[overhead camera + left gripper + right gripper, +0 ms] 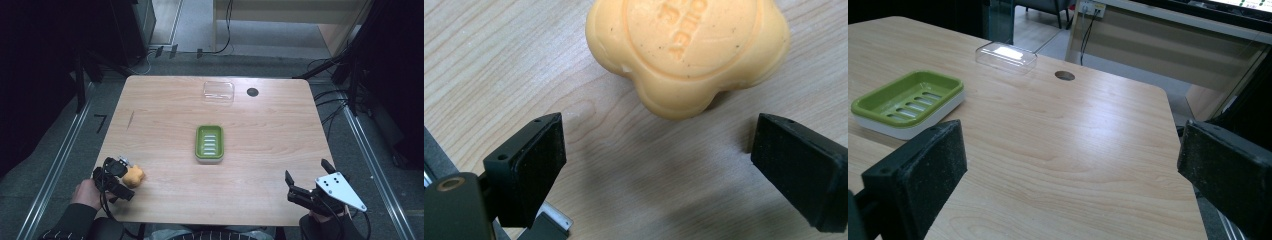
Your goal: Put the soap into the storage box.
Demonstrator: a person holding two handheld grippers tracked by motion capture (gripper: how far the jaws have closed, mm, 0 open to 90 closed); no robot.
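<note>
Orange soap [133,176]: on the tabletop [260,150], near left corner, just beyond the left hand-held gripper [125,181], jaws released and apart from it. Right hand-held gripper [305,180]: near right edge, released, empty. Green dish [209,143]: centre.

Your left gripper [121,176] sits low at the near left corner, held in your left hand [86,193], with its jaws spread wide and nothing between the pads [541,167]. Your right gripper [306,182] hovers at the near right edge, jaws wide apart too, pointing across toward the far side, your right hand [325,219] behind it.
</note>
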